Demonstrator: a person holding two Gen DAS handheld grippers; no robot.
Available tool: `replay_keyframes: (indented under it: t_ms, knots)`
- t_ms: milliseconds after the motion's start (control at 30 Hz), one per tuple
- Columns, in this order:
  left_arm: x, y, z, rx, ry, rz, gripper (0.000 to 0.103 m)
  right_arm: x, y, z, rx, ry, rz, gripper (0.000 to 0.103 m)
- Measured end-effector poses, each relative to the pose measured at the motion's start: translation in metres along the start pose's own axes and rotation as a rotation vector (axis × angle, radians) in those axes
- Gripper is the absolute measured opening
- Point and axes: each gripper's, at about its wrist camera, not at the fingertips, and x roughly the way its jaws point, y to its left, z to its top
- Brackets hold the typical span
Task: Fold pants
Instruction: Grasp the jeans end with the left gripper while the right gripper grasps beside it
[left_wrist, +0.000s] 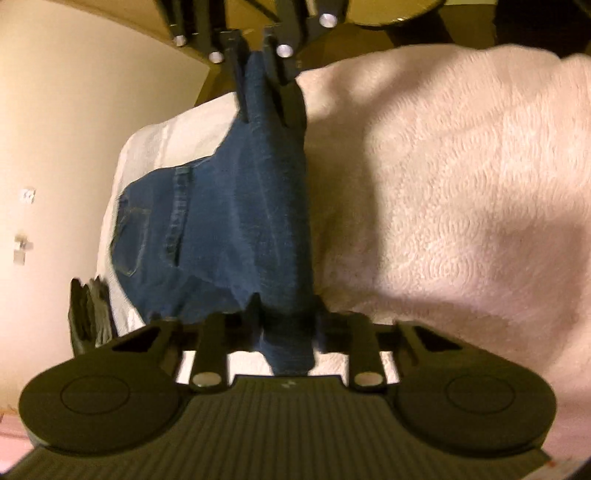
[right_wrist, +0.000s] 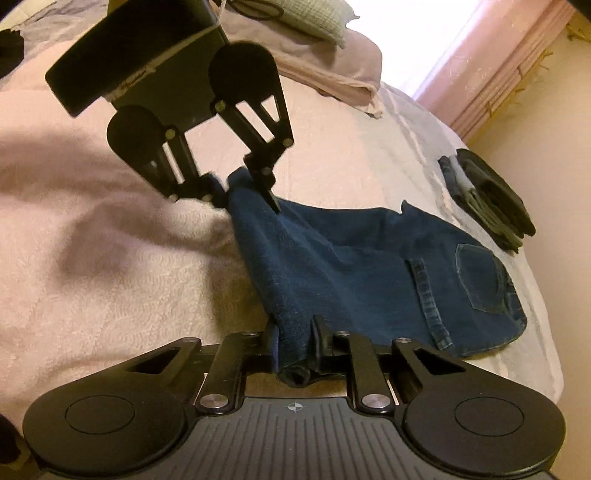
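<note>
The blue denim pants (right_wrist: 369, 269) lie on a bed (right_wrist: 92, 229) covered with a pale pink textured spread, their waist and back pocket (right_wrist: 480, 280) resting flat toward 3 o'clock in the right wrist view, while the leg end is lifted off the cover between the two tools. The right gripper (right_wrist: 295, 347), at 6 o'clock in its own view, is pinching a bunched fold of the denim between its fingers. The left gripper (left_wrist: 286, 325) is likewise clamped on the same lifted edge; from the right wrist view it shows at 11 o'clock, its fingertips closed on the cloth. A stack of dark folded clothes (right_wrist: 491, 199) sits near the bed's edge at 2 o'clock, well apart from the pants
</note>
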Motion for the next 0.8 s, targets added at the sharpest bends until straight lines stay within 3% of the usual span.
replay_keyframes:
  t_ms: [167, 267, 433, 567, 700, 800]
  knots:
    - [-0.042, 0.013, 0.014, -0.114, 0.007, -0.003, 0.013, -0.042, 0.014, 0.008, 0.008, -0.005, 0.035, 0.012]
    - [-0.075, 0.018, 0.031, -0.203, 0.014, -0.043, 0.013, -0.076, 0.018, 0.011, 0.023, 0.001, 0.089, 0.011]
    - [-0.122, 0.031, 0.055, -0.357, 0.041, -0.223, 0.013, -0.123, -0.009, 0.023, 0.057, 0.005, 0.282, 0.011]
    - [-0.124, 0.087, 0.064, -0.432, 0.058, -0.307, 0.013, -0.121, -0.091, 0.035, 0.131, -0.003, 0.397, 0.011]
    - [-0.097, 0.191, 0.064, -0.518, 0.063, -0.399, 0.013, -0.101, -0.204, 0.049, 0.206, -0.039, 0.495, 0.011]
    - [-0.069, 0.276, 0.054, -0.586, 0.072, -0.48, 0.013, -0.064, -0.298, 0.053, 0.303, -0.049, 0.603, 0.011]
